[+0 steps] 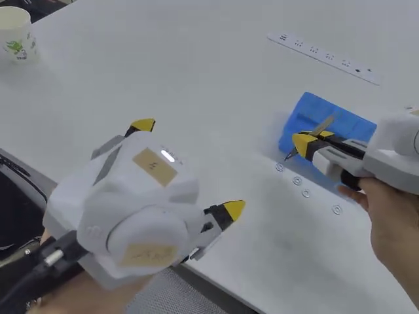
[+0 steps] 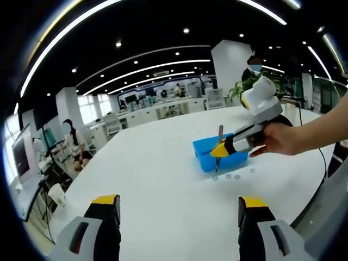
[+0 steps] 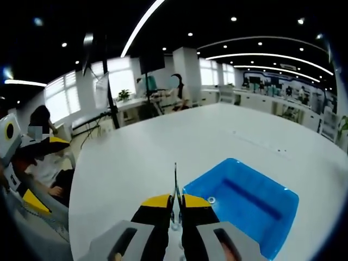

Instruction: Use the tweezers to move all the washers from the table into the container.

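At the right of the white worktop (image 1: 196, 78), the right tongs (image 1: 302, 142) cover the near corner of the blue container (image 1: 340, 121). The hand (image 1: 393, 222) holding them is cut off by the frame edge. The tongs are pressed together on the tweezers (image 1: 323, 125). A grey end sticks out behind the yellow tips over the container, and a dark point reaches down in front, close to the nearest washer. Whether that point touches anything is too small to tell.

In the right gripper view the tweezers (image 3: 175, 182) are a thin pair of blades rising from the slit between the tips of the right tongs (image 3: 175, 202), their lower part hidden there. A small ring (image 3: 211, 200) lies inside the container (image 3: 255, 201) near its closest corner. It looks like a washer, though it is blurred.

The washers (image 1: 297, 180) are four tiny pale rings lying flat on the worktop. They sit in a loose row just in front of the container, each apart from the next. In the left gripper view the washers (image 2: 227, 176) are mere specks below the container (image 2: 204, 155), a shallow open rectangular tray.

The left tongs (image 1: 188, 167) are spread wide and pinch nothing, well apart from the container. Their white body hides part of the worktop's near edge. The left tongs' (image 2: 178, 202) two yellow-capped tips stand far apart in their own view.
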`<state>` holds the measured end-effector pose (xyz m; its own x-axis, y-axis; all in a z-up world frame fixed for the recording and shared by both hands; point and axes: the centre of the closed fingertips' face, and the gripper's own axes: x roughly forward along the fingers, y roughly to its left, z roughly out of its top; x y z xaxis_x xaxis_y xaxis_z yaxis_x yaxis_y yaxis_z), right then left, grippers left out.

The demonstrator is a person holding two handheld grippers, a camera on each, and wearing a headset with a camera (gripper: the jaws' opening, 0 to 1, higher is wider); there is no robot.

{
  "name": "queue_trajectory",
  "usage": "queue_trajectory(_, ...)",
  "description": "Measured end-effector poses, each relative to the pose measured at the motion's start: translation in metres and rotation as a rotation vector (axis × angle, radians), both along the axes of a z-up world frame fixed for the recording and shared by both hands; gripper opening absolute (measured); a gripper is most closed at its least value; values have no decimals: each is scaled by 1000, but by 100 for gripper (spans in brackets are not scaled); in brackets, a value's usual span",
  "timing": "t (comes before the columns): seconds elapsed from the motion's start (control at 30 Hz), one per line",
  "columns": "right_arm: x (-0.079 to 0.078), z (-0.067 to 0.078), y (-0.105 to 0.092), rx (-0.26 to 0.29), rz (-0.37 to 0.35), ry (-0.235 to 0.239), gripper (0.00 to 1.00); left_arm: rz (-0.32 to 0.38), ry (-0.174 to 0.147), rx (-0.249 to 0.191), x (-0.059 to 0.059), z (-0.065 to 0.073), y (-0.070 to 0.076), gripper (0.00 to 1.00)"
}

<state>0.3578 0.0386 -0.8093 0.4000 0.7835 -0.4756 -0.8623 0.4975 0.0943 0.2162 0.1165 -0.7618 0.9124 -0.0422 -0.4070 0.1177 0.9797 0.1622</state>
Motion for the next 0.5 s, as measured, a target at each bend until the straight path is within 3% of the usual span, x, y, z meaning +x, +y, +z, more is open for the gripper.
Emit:
queue_trajectory(0.23, 0, -8, 2, -6, -1, 14, 4, -6, -9, -21, 1, 1, -3, 93)
queue_trajectory(0.5, 4, -12, 2, -23, -6, 2, 4, -4, 3, -5, 0, -2, -2, 92)
